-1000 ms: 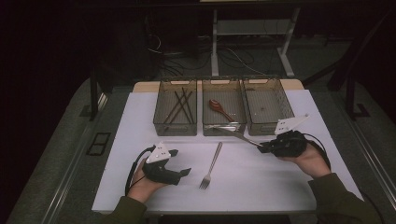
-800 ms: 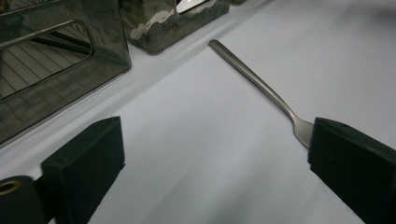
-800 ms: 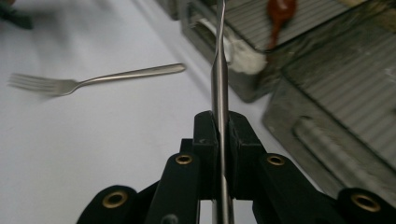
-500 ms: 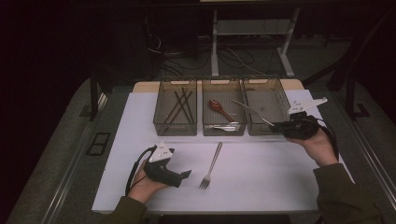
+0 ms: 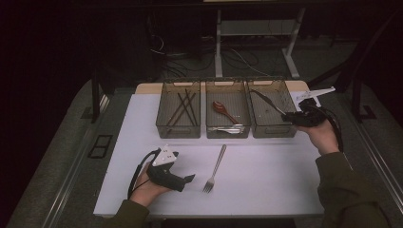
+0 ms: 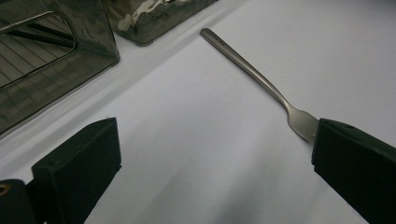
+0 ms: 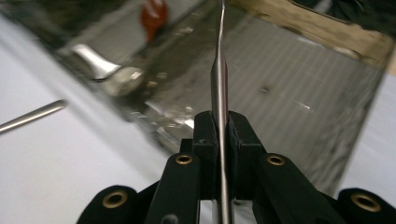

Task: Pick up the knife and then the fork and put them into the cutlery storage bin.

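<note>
1. Right hand-held gripper (image 5: 286, 115), right of centre in the high view, clenched on the handle end of a slim metal knife (image 5: 268, 102); blade slanting up and left over the right bin (image 5: 273, 133).
2. In the right gripper view, knife (image 7: 219, 70) pinched edge-on between the two black jaws, running straight up the middle of the frame above the bin's ribbed floor.
3. Step in hand, as judged: laying the knife into that bin. Best to lower it until the blade lies along the bin's length, clear of the rim, before releasing; dropped from height, likely to bounce or catch on the wall.
4. Left hand-held gripper (image 5: 190, 179), lower left, released; jaws just opened wide, with nothing between them. Fork (image 5: 216, 164) flat on the tabletop (image 5: 266, 180) just beside it, tines toward the bottom of the frame; in the left gripper view, fork (image 6: 252, 72) running behind the right jaw tip.
5. Left bin (image 5: 178, 134): several dark chopsticks (image 5: 183, 107), crossed.
6. Middle bin (image 5: 228, 134): a reddish spoon (image 5: 223, 110) and a metal spoon (image 5: 227, 128) near the front wall.
7. Right bin: nothing visible on its floor.
</note>
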Demonstrator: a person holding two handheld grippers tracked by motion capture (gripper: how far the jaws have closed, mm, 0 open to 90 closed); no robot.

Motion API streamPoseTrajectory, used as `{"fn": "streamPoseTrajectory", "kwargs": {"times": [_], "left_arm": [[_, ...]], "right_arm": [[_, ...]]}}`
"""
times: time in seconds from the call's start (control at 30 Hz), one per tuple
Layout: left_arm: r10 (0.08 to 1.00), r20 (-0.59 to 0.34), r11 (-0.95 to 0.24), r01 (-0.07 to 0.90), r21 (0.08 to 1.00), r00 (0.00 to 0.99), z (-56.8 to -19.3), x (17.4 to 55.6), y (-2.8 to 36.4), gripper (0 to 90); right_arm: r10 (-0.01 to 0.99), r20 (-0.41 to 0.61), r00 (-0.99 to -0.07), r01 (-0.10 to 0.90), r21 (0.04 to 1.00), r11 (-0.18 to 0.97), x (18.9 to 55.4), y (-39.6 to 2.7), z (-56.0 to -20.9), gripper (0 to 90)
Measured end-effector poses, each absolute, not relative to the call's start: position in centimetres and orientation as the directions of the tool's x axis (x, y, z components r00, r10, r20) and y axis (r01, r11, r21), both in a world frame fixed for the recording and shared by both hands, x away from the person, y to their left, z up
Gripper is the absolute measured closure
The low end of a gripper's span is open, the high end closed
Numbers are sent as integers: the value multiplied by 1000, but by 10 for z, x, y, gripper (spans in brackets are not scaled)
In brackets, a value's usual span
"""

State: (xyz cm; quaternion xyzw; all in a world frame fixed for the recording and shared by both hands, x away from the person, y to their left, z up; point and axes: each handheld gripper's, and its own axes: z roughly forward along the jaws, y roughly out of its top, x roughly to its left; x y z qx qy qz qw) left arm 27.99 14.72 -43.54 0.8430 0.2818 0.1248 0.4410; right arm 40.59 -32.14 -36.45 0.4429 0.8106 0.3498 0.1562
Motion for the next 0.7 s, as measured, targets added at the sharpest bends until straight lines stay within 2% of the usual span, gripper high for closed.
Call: {"fn": "streamPoseTrajectory", "kwargs": {"times": [0.23,0.7], "left_arm": [[574,-36,-463,360,810,818,-436,280,147,10],[566,-38,-466,357,810,823,-435,280,146,12]], "right_arm": [[871,56,-489,683,646,341,432,-322,-370,828],[881,46,-471,751,545,373,463,-303,-389,828]]}}
